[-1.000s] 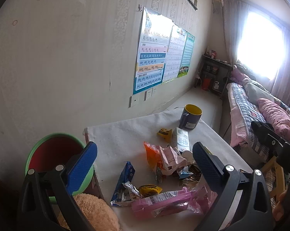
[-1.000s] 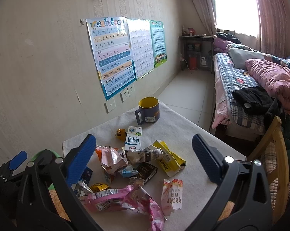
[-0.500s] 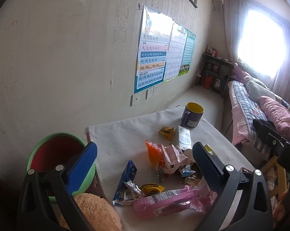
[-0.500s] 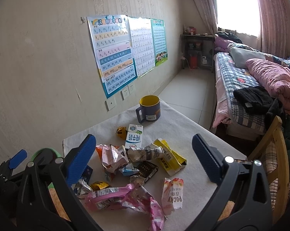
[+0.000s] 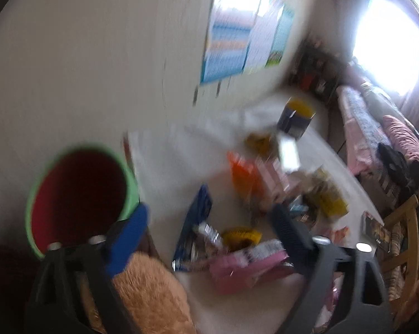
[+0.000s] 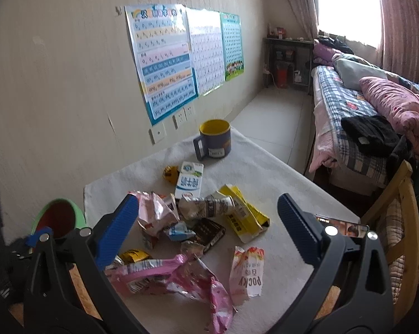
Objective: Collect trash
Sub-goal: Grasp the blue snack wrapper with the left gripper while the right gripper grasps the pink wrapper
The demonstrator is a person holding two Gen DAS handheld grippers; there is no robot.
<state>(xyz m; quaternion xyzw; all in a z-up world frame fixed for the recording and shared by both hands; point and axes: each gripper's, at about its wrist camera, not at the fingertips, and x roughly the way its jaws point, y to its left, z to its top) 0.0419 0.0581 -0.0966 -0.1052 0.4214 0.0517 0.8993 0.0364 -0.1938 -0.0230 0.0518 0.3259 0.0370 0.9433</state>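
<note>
Both wrist cameras are looking steeply down over a table [image 6: 267, 172] of wrappers [image 6: 165, 272] toward the far postered wall; the left view, blurred, is sitting nearer the bin [image 5: 78, 194], both sharing the mug [image 6: 215, 139].

Left gripper [image 5: 209, 225] points steeply downward, jaws closing with nothing pressed between them. Right gripper [image 6: 206, 214] is angled downward, jaws wide apart.

The near half of the table [image 6: 279, 183] is crowded with wrappers [image 6: 181, 275]; bare cloth is left behind them, blocked only by the mug [image 6: 215, 139] near the wall.
</note>
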